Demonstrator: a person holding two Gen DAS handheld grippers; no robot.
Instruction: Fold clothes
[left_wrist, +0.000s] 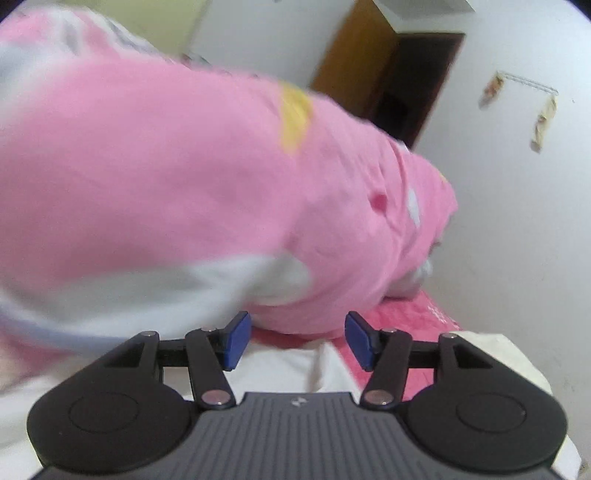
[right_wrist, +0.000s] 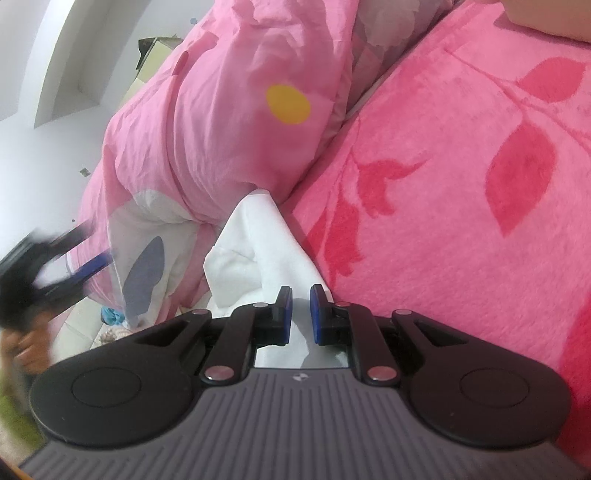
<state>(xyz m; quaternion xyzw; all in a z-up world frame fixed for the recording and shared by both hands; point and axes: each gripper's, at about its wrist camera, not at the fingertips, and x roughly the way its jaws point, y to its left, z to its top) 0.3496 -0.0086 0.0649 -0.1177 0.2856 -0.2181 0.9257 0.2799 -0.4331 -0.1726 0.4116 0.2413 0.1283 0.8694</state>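
Observation:
A white garment (right_wrist: 258, 236) lies on the bed, bunched against a pink flowered duvet (right_wrist: 221, 129). My right gripper (right_wrist: 301, 314) is shut on a fold of this white cloth, which runs between its blue pads. In the left wrist view my left gripper (left_wrist: 297, 339) stands open above the white garment (left_wrist: 280, 365) with nothing between its pads. The duvet (left_wrist: 166, 166) fills that view, blurred. The left gripper (right_wrist: 85, 258) also shows as a blur at the far left of the right wrist view, beside the duvet.
A pink fleece blanket (right_wrist: 461, 184) with red leaves covers the bed to the right. A brown door (left_wrist: 369, 66) and a white wall with hanging items (left_wrist: 543, 122) stand beyond. A hand (right_wrist: 26, 350) shows at lower left. Small things lie on the floor (right_wrist: 110, 321).

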